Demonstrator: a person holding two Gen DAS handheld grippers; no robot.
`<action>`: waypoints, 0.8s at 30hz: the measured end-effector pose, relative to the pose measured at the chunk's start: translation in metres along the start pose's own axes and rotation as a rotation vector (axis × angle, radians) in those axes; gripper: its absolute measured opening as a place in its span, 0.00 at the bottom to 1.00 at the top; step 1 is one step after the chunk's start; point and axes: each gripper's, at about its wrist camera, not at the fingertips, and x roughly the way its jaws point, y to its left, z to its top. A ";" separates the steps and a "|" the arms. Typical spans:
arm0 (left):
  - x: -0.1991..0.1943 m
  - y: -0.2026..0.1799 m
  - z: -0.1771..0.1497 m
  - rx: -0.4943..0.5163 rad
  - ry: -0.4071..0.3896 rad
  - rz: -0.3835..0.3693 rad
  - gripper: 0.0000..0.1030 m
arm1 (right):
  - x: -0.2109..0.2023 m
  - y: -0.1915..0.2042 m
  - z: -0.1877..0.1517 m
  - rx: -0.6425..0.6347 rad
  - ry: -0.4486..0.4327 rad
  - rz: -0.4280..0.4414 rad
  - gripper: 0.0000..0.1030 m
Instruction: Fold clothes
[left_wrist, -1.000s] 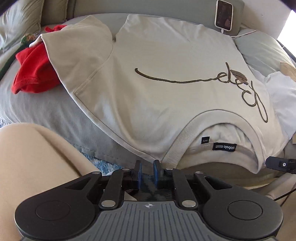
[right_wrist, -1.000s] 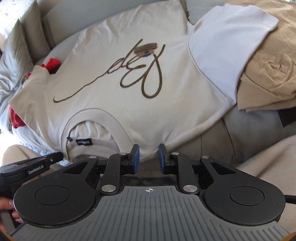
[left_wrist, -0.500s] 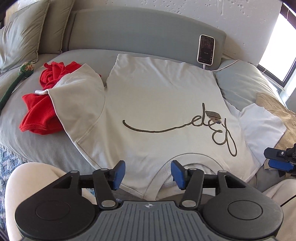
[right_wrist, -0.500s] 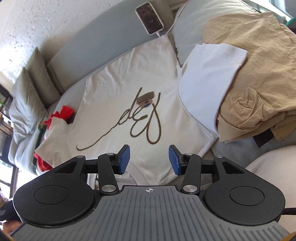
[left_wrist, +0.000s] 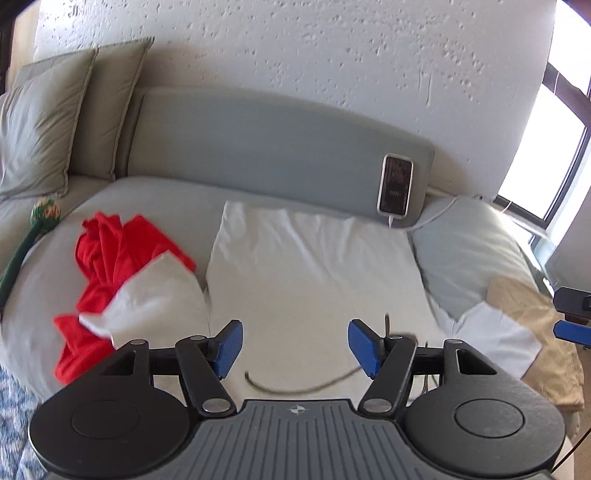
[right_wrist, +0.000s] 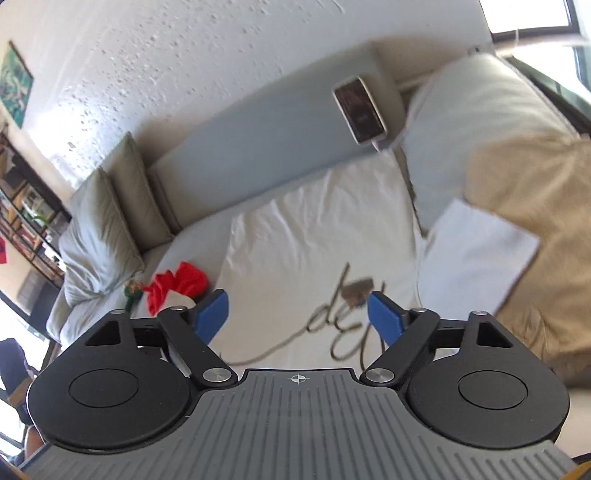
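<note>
Both grippers up off the cloth, nothing in either. Left gripper (left_wrist: 295, 349): jaws apart and opening, blue pads clear of the fabric, only the T-shirt (left_wrist: 314, 266) visible in the gap behind them. Right gripper (right_wrist: 297, 315): jaws wide and opening too, nothing between the pads; in that view the brown script print (right_wrist: 340, 325) on the shirt shows through the gap. The T-shirt is cream, spread flat across the middle of the grey bed (left_wrist: 155, 199), its far edge near the padded headboard (left_wrist: 258, 147). One of its sleeves (left_wrist: 155, 295) lies out to the left over a crumpled red garment (left_wrist: 107, 266); the other side runs up against a white folded piece (left_wrist: 495, 336) that sits partly on a tan garment (left_wrist: 532, 317) at the right. A phone (left_wrist: 395, 188) leans upright on the headboard with a white cable (left_wrist: 439, 210) plugged in at its bottom. Grey-green pillows (left_wrist: 55, 122) stand at the left end, and a green stick toy (left_wrist: 33, 232) lies beside them. My right gripper's tip pokes in at the right edge of the left view. Both frames are a bit motion-blurred.
</note>
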 end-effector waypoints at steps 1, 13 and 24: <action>0.004 0.002 0.012 -0.005 -0.005 -0.005 0.63 | -0.001 0.007 0.014 -0.025 -0.020 0.003 0.85; 0.203 0.066 0.123 0.016 0.158 0.230 0.64 | 0.169 -0.015 0.142 0.072 0.083 -0.147 0.86; 0.373 0.129 0.137 -0.092 0.182 0.240 0.46 | 0.352 -0.142 0.185 0.135 0.048 -0.380 0.61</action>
